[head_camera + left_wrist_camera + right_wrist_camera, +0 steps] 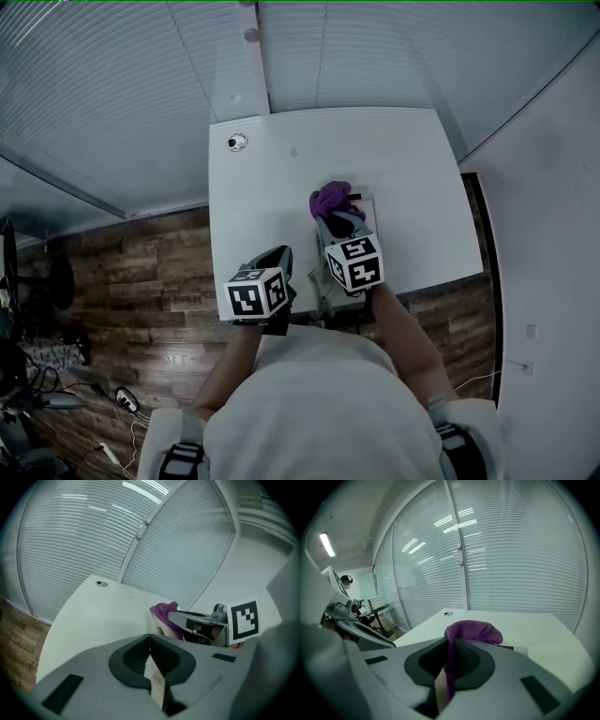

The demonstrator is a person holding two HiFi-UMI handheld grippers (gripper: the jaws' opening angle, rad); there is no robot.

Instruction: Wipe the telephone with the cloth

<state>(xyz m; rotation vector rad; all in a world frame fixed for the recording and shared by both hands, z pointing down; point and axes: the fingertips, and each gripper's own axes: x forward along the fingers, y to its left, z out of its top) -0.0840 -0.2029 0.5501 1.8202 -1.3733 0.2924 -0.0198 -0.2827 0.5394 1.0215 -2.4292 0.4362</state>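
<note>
To the far left of the left hand-held gripper (281,251) (149,637): brown wood-plank floor (141,272), well below and apart.

Left hand-held gripper: poised over the near edge of the white rectangular worktop (281,178) (93,616) (543,634), tilted down toward the bare surface. Jaws pressed flat together, nothing caught between them.

Well ahead of it and a little to its left, near the worktop's far corner: small round metal cable grommet (237,142) (100,583) (448,613).

Ahead of its jaws and to the right: crumpled purple cloth (330,200) (165,612) (473,631), bunched up and lying against the top of the cream-white telephone (368,214) (156,624) (520,649).

Near the left one, on its right: right hand-held gripper (330,223) (452,641), angled down. Jaws clamped on a fold of the cloth, with the rest bulging out past the fingertips.

Directly beneath and just ahead of the right jaws: the telephone, resting on the worktop. Mostly covered by cloth and gripper, with only a pale body edge and a dark strip showing.

Beyond both grippers, past the worktop's far edge: glass wall with white horizontal blinds (375,56) (93,550) (511,564).

To the right of the right hand-held gripper, past the worktop's end: plain white wall (553,234).
</note>
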